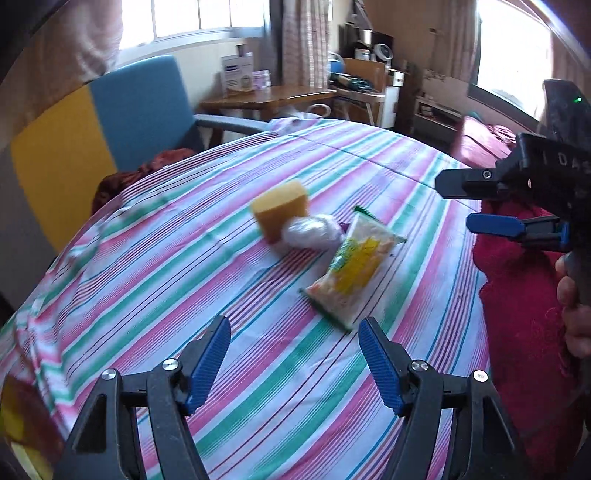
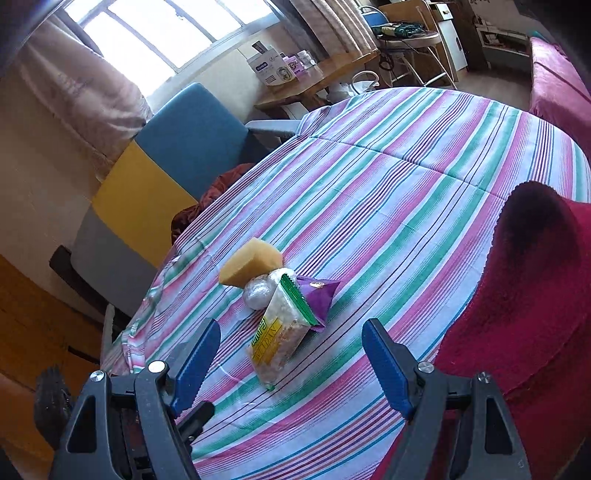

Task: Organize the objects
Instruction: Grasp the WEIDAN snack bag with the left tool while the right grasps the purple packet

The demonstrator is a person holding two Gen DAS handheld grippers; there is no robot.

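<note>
Four light things cluster mid-table on the striped cloth [image 2: 406, 177]: a soft sponge [image 2: 251, 266], a foil ball [image 2: 258, 293], a purple packet [image 2: 319, 295] and a crinkly, slippery snack bag [image 2: 282, 338], best pinched across its middle. Both the left gripper [image 1: 295, 363] and right gripper [image 2: 291, 365] are empty with tongs apart. A red cloth [image 2: 535, 314] drapes the right edge.

Daylight, bright: your windows [image 1: 192, 18] blown out to white glare, both views. Left view motion-blurred, esp. sponge [image 1: 280, 208] and snack packet [image 1: 351, 266]. Right view sharper. Heavy fisheye bend, dark vignette at corners.
</note>
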